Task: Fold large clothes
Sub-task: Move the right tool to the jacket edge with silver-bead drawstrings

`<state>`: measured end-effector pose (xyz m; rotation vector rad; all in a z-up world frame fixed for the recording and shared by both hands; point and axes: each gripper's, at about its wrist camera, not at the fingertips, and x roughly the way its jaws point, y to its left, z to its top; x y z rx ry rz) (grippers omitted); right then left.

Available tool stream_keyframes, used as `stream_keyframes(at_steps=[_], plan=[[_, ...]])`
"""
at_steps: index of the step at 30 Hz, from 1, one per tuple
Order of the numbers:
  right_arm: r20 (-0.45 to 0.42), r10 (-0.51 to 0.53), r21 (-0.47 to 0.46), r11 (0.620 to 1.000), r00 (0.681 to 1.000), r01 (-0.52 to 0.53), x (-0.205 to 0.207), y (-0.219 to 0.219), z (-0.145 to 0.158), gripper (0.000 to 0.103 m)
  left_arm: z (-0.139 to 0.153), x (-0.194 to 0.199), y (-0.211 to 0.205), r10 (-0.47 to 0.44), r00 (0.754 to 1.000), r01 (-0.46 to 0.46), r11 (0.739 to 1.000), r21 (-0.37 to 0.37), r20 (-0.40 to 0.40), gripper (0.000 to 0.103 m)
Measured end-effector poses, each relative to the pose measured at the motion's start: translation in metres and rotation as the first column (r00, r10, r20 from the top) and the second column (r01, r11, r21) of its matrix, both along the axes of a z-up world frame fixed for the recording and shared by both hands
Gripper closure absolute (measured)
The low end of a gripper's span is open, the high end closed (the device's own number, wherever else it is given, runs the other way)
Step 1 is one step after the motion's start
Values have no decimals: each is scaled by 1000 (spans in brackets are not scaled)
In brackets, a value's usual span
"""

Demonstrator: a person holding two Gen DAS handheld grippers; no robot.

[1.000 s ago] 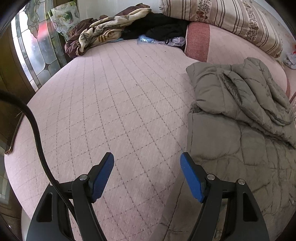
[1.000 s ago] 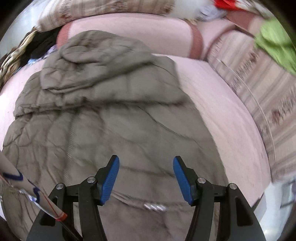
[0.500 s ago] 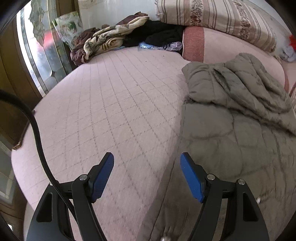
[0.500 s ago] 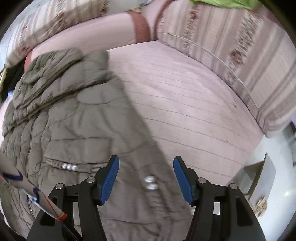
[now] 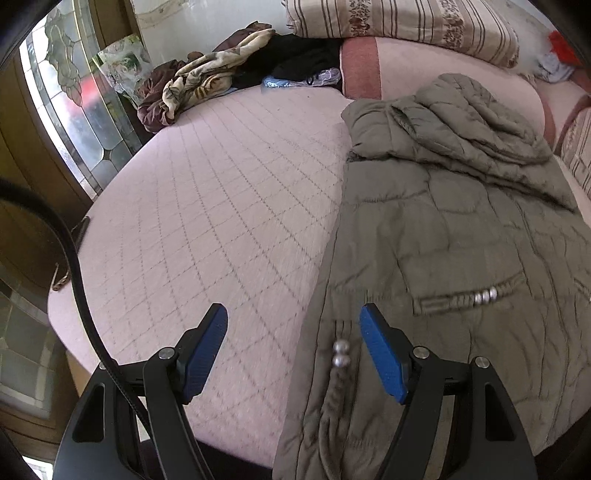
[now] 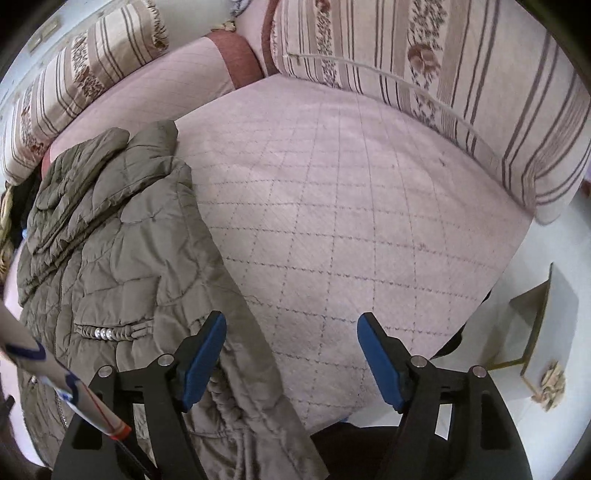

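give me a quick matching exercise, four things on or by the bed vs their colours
Things:
1. quilted jacket
2. bedspread
3. pads of the left tongs
4. long pillow

Colours:
A. blue
B. striped beige and brown
C. olive grey
D. pale pink

Pairs: 1-C, 2-D, 3-A, 4-B

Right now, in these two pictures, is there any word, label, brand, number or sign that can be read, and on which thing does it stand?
None can be read.
Printed bag by the window: a drawn figure only, no legible letters.
White sleeve at the picture's edge: blue and red marks, no readable text.
Olive jacket: metal studs, no label or brand showing.
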<state>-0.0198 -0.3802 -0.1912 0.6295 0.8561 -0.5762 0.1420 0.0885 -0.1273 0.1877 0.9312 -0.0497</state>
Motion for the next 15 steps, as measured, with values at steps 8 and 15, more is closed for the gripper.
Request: stream_keyframes(at_steps=[8,15], plan=[[39,55,67,996,998,-58,0,-4,-12,21,-8,-13,-5,22,999,-21,999,29,-38,30],[64,60,103,993,996,-66,1,-8,-18,21,-11,-20,-14,7,999,-5,998,58,-40,30]])
